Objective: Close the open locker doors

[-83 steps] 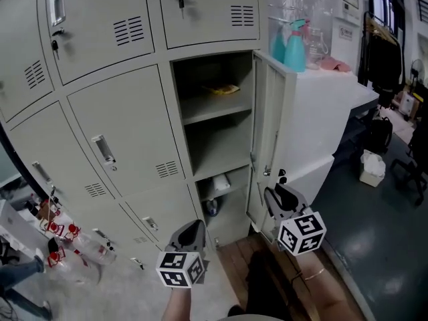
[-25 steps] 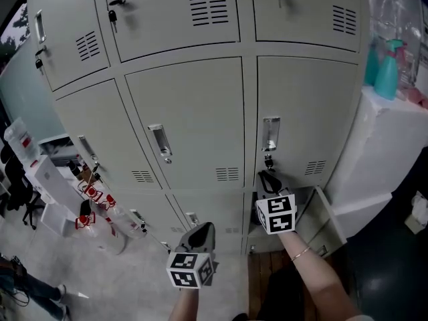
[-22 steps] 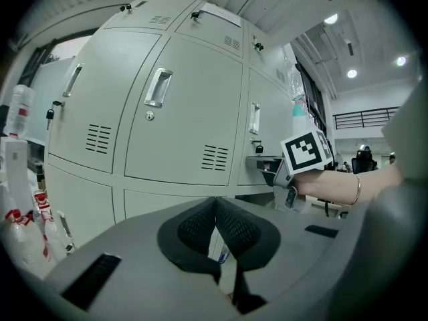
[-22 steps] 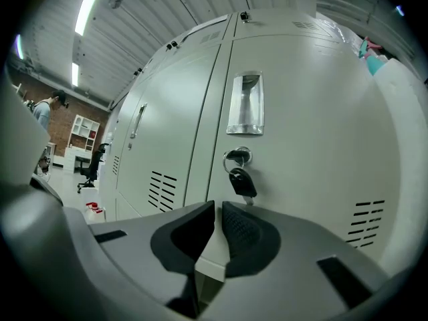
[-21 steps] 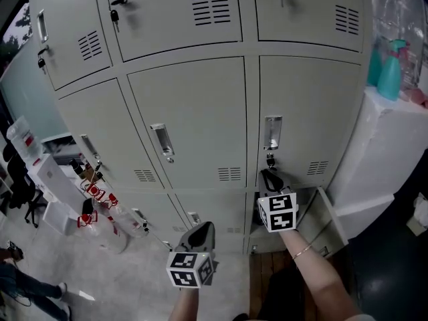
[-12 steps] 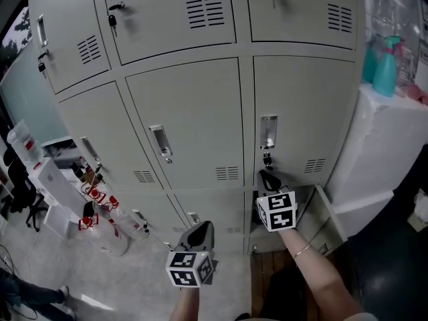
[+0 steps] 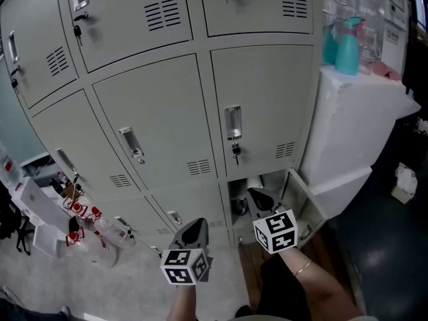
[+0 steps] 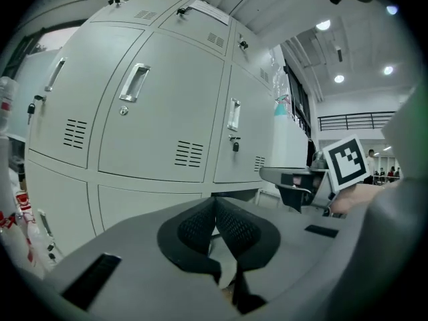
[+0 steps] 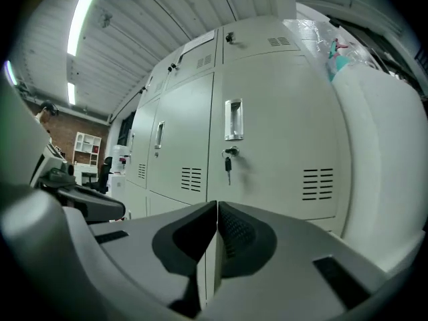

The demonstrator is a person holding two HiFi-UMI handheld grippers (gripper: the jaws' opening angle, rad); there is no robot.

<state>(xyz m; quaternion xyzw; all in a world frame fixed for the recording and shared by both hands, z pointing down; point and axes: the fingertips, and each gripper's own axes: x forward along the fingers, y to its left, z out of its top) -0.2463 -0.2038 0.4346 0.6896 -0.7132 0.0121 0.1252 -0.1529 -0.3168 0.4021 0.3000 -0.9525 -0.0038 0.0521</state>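
Observation:
In the head view the grey locker bank fills the frame. The middle right door (image 7: pixel 261 105) is closed flush, a key (image 7: pixel 235 154) hanging below its handle; the right gripper view shows that door (image 9: pixel 267 132) and key (image 9: pixel 228 160) straight ahead. Below it the bottom right door (image 7: pixel 304 204) stands swung out to the right, baring its compartment (image 7: pixel 239 196). My right gripper (image 7: pixel 256 194) (image 9: pixel 217 209) hovers in front of that opening, shut with nothing between the pads. My left gripper (image 7: pixel 196 225) (image 8: pixel 215 202) hangs lower left before the bottom lockers, also shut and empty.
A white cabinet (image 7: pixel 354 126) stands against the lockers' right side with teal spray bottles (image 7: pixel 348 45) on top. Bottles with red labels (image 7: pixel 80 212) and white boxes clutter the floor at the lower left. A strip of brown flooring (image 7: pixel 251 273) lies under my arms.
The middle right door, open 3.3 s ago, is now closed. Since half a second ago my right gripper has dropped from beside the key to the open bottom compartment; the left has hardly moved.

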